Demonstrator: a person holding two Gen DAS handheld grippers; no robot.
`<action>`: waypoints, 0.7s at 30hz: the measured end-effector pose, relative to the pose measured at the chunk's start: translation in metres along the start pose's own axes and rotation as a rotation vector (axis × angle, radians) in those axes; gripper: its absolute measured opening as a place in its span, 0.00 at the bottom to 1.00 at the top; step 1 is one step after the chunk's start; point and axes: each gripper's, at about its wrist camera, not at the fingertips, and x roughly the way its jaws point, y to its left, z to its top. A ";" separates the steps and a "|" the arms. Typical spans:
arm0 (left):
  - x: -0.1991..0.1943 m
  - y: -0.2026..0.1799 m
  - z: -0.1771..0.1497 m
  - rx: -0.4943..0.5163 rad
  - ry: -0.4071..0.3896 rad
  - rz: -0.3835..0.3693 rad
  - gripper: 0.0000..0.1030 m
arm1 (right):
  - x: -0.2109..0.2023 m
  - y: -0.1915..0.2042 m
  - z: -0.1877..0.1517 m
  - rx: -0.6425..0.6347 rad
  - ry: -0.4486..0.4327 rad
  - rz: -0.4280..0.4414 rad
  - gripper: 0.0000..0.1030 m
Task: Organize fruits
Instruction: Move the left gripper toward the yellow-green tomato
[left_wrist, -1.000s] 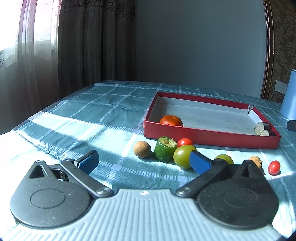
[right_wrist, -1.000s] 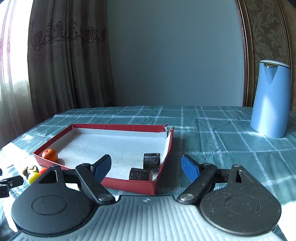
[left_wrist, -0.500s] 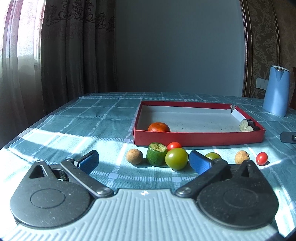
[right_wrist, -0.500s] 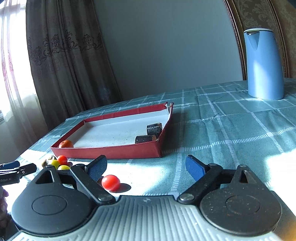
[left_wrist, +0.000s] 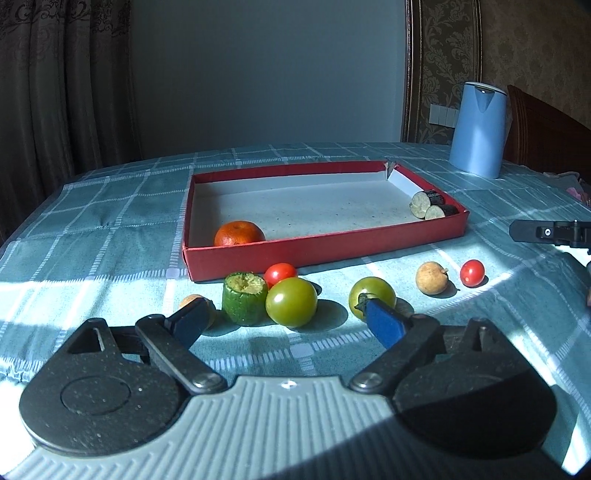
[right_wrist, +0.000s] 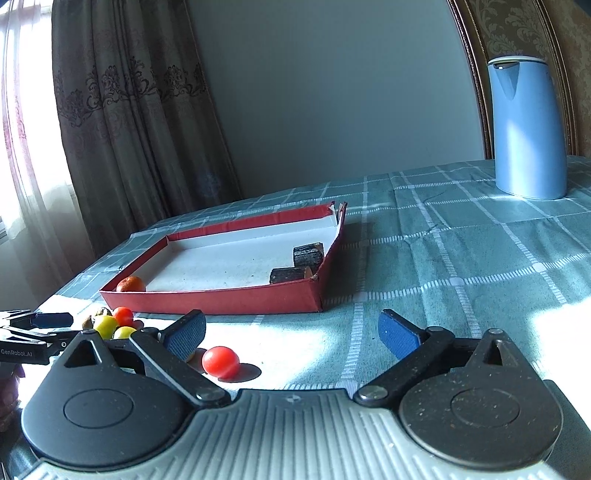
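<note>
Mid-frame in the left wrist view, the tray (left_wrist: 325, 247) holds an orange (left_wrist: 239, 233) at its lower-left corner; below it lies a row of tomatoes (left_wrist: 291, 307); kettle (left_wrist: 477, 129) upper right.

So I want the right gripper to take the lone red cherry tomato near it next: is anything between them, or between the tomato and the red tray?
Nothing visible blocks it. The right gripper is open, and the red cherry tomato lies just by its left finger. Bare tablecloth runs from there to the red tray; only the tray's low wall must be cleared.
</note>
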 end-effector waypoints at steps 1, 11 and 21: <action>-0.001 -0.004 0.000 0.019 -0.009 0.003 0.88 | 0.000 0.000 0.000 0.002 0.002 0.000 0.97; 0.009 -0.015 0.001 0.046 0.015 0.032 0.71 | 0.002 -0.002 0.000 0.012 0.017 0.001 0.98; 0.014 -0.015 0.004 -0.010 0.018 0.001 0.57 | 0.002 -0.003 0.000 0.019 0.016 -0.002 0.98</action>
